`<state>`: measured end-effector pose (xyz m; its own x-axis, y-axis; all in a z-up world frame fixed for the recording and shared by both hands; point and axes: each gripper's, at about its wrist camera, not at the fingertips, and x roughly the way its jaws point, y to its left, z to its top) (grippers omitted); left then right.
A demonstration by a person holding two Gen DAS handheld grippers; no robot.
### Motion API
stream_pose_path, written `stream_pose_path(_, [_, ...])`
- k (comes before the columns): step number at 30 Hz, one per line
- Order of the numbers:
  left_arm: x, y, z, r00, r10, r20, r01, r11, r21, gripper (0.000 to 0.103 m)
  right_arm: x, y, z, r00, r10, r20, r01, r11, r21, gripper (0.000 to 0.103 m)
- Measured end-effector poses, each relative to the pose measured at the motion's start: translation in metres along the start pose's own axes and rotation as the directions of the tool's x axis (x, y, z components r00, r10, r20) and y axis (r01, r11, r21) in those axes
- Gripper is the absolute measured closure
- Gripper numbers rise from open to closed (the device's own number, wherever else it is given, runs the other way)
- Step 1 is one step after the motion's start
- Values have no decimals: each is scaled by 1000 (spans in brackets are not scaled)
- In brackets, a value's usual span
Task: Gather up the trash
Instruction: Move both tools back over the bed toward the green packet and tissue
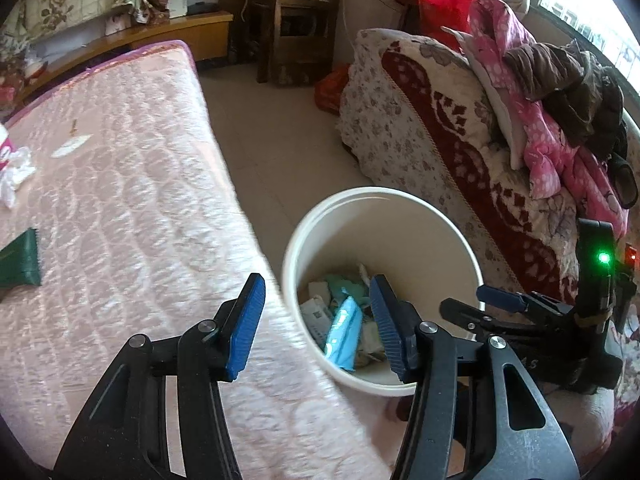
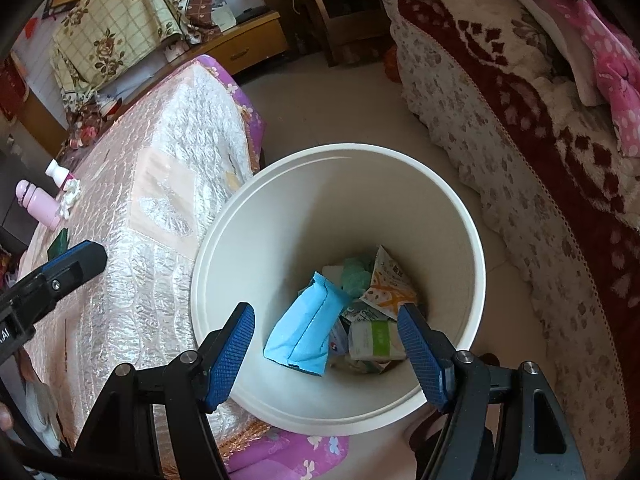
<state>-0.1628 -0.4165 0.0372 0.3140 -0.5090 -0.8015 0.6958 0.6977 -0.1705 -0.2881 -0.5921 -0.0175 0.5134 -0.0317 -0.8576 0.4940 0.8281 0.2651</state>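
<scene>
My right gripper [image 2: 326, 350] hangs over the white bin [image 2: 224, 240], fingers spread wide and holding nothing; below them a blue packet [image 2: 304, 332] lies on a heap of wrappers at the bottom. My left gripper [image 1: 316, 324] sits by the edge of the bed [image 1: 140, 160], fingers likewise wide apart and empty, the bin just beside it on the floor. What is left to collect lies on the pink quilted cover, well away from the bin: a dark green packet [image 1: 20, 260] near the left edge, and farther up a crumpled white tissue [image 1: 16, 176]. I judge both feather-light and soft. The green packet looks flat and slick, so I would pinch it across a crimped end or a raised edge, not press down on the flat face, where the fingers would likely skate and snag the quilt. The tissue should crush easily; any bunched fold will do.
</scene>
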Motion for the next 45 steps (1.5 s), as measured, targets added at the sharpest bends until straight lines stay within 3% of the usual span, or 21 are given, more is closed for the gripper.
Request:
stream_pose_path(9, [-18, 54, -9, 997, 78, 4, -78, 995, -59, 50, -3, 30, 0, 998, 56, 11, -56, 997, -58, 31])
stream_pose_path(21, [-57, 155, -29, 982, 191, -8, -190, 967, -168, 50, -16, 121, 19, 984, 172, 41, -160, 967, -198, 31])
stream_pose_path(29, [-76, 227, -51, 943, 326, -63, -331, 912, -242, 50, -5, 176, 28, 973, 231, 15, -218, 938, -269, 31])
stream_pose_path(37, [-63, 270, -39, 909, 408, -86, -415, 865, -283, 50, 12, 224, 34, 966, 257, -29, -252, 906, -341, 31])
stream_pose_path(40, [-54, 280, -28, 908, 411, -83, -417, 865, -280, 50, 17, 237, 35, 967, 253, -44, -251, 894, -372, 31])
stream_pose_path(45, [-39, 286, -2, 927, 375, -33, -369, 889, -269, 50, 27, 242, 36, 968, 243, -58, -247, 890, -383, 31])
